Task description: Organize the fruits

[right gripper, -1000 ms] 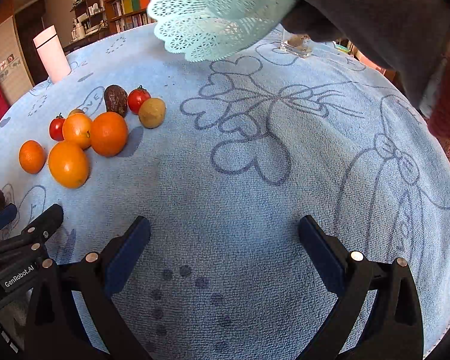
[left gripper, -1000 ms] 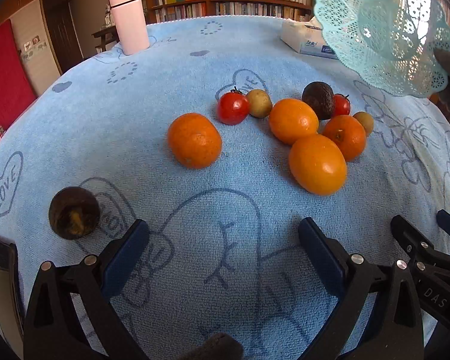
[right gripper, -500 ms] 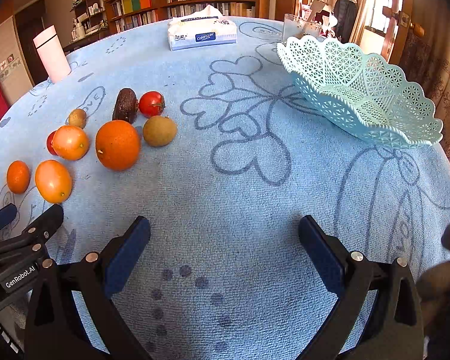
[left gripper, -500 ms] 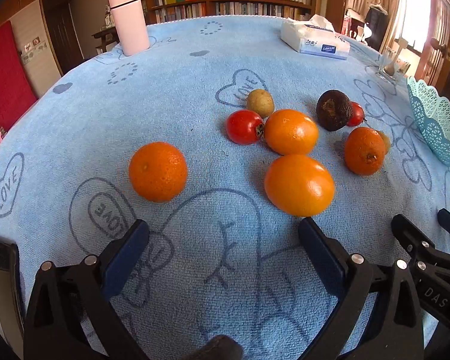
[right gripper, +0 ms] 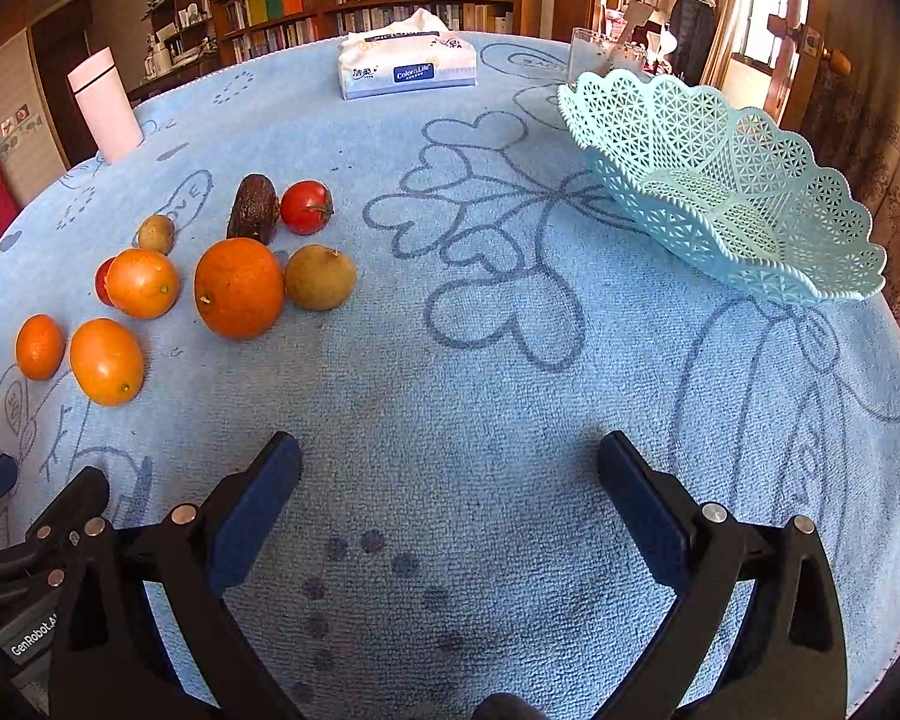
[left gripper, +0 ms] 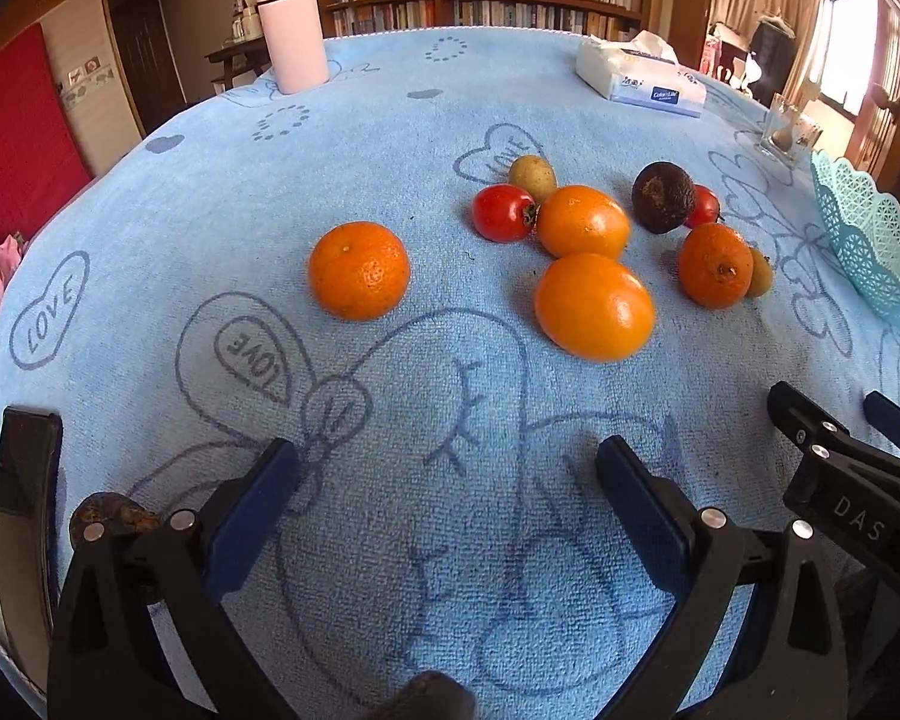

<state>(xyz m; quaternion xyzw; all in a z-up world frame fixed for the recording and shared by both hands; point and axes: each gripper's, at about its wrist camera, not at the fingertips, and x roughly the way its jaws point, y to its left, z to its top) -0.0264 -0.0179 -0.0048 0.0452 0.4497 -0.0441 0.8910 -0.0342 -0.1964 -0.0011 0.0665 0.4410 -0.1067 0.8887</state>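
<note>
Several fruits lie loose on the blue towel-covered table: oranges, red tomatoes, a dark avocado and small brownish fruits. A light-blue lattice basket stands empty at the right; its rim shows in the left wrist view. My left gripper is open and empty, short of the oranges. My right gripper is open and empty over bare towel, between fruits and basket.
A pink tumbler and a tissue box stand at the far side, with a clear glass behind the basket. Another dark fruit sits by the left gripper's left finger. Bookshelves line the back wall.
A hand lowered the basket from the air onto the table at the right and withdrew. The left gripper's view shifted, and the fruits now appear closer in it.
</note>
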